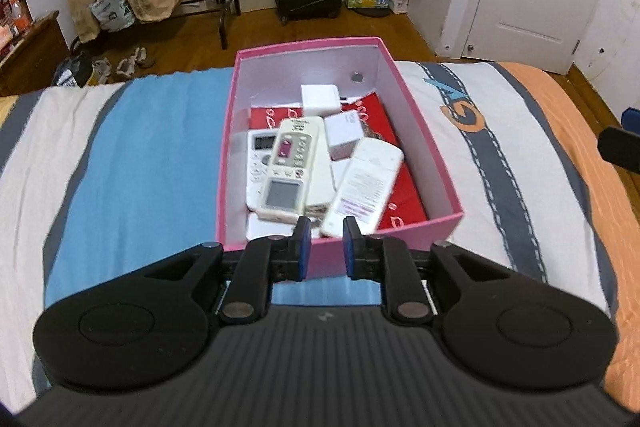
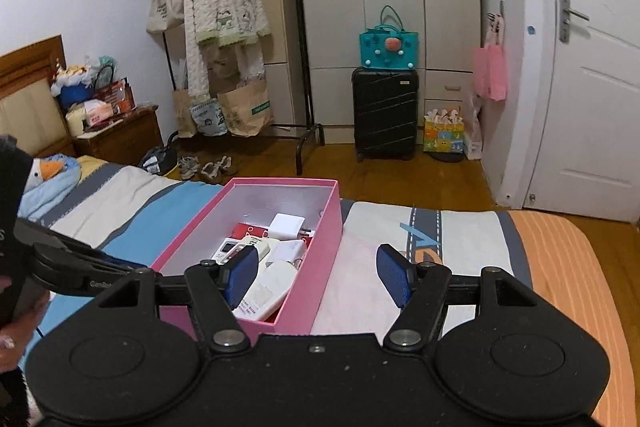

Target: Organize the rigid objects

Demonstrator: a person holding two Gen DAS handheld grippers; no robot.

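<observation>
Bedroom clutter rings the scene: a clothes rack (image 2: 224, 39) with a hanging robe on the left, a black suitcase (image 2: 385, 113) against the wardrobe, a white door (image 2: 592, 99) on the right. On the striped bed (image 1: 140, 155) sits the pink box (image 1: 424, 155), already holding remotes and white adapters piled loosely over red packets. The left tongs (image 1: 326, 247) hang just short of the box's near wall, released with only a narrow gap, grasping nothing. The right tongs (image 2: 318, 273) are spread wide and empty, beside the box's right wall. Nothing loose shows on the bedding, so the sorting looks nearly done. Any tidying inside should pinch the top cream remote (image 1: 290, 167) across its narrow width, lifting straight up so the stack beneath stays put.
</observation>
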